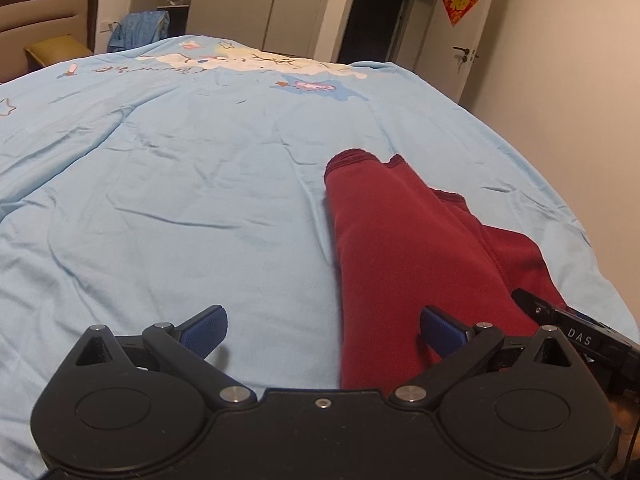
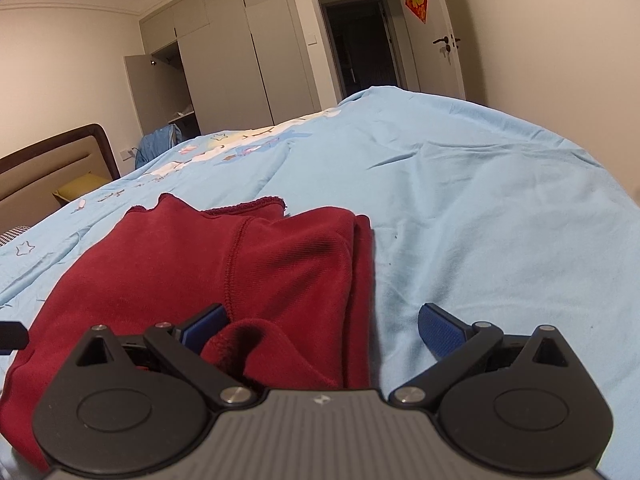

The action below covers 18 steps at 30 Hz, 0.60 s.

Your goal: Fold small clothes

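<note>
Two grippers hover low over the bed, both spread wide and holding nothing. The garment, a dark red knit piece already doubled lengthwise, lies on the blue sheet toward the near right side of the bed. The left gripper sits at its left edge, one blue pad over the cloth and the other over bare sheet. The right gripper straddles the garment's right edge, where a small curl of the near hem rises between the jaws beside the left pad.

Judging by this, the step in hand is taking the near end to fold it away toward the far hem. To do it well, each gripper should pinch all the layers at its near corner, not just the top one. Both should then lift level, carry the end over evenly, and lay the edges square.
</note>
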### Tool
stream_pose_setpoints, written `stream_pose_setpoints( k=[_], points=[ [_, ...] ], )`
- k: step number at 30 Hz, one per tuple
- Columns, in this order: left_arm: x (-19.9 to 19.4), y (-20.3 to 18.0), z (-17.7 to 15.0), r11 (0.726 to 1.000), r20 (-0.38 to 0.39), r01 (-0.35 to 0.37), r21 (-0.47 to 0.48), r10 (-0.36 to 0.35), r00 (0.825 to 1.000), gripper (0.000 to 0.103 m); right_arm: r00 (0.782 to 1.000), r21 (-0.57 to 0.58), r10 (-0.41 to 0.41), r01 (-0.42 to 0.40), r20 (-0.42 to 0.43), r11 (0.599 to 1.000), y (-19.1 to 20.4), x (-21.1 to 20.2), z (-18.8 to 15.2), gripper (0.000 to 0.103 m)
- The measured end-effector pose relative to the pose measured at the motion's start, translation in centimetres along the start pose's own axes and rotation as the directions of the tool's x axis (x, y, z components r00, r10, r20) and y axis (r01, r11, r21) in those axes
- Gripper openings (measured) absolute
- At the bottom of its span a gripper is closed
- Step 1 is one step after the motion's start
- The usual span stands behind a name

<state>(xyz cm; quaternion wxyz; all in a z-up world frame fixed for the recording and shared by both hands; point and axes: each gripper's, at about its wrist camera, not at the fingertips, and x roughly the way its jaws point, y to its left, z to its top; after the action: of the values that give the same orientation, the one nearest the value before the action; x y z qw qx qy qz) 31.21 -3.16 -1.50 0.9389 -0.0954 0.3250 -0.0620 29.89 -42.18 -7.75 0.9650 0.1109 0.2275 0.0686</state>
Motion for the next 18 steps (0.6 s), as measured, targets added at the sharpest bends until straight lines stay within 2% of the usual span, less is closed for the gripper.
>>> stream_pose_setpoints(
  k=[5,9,18],
  points=[
    [3.0,0.3,1.6,0.999,-0.057,0.033,0.016,-0.032,0.998,0.102,1.000,0.013,0.011,-0.011,0.017,1.000,-0.1,-0.2,-0.3,0.103],
    [4.6,1.6,1.7,0.993,-0.098,0.089,-0.077,-0.096,0.991,0.103,1.000,0.020,0.015,-0.015,0.025,1.000,-0.1,-0.3,-0.5,0.103],
    [4.8,0.8,1.5,0.997,-0.099,0.059,-0.049,-0.064,0.993,0.103,1.000,0.023,0.016,-0.016,0.026,1.000,-0.1,-0.2,-0.6,0.103]
  ],
)
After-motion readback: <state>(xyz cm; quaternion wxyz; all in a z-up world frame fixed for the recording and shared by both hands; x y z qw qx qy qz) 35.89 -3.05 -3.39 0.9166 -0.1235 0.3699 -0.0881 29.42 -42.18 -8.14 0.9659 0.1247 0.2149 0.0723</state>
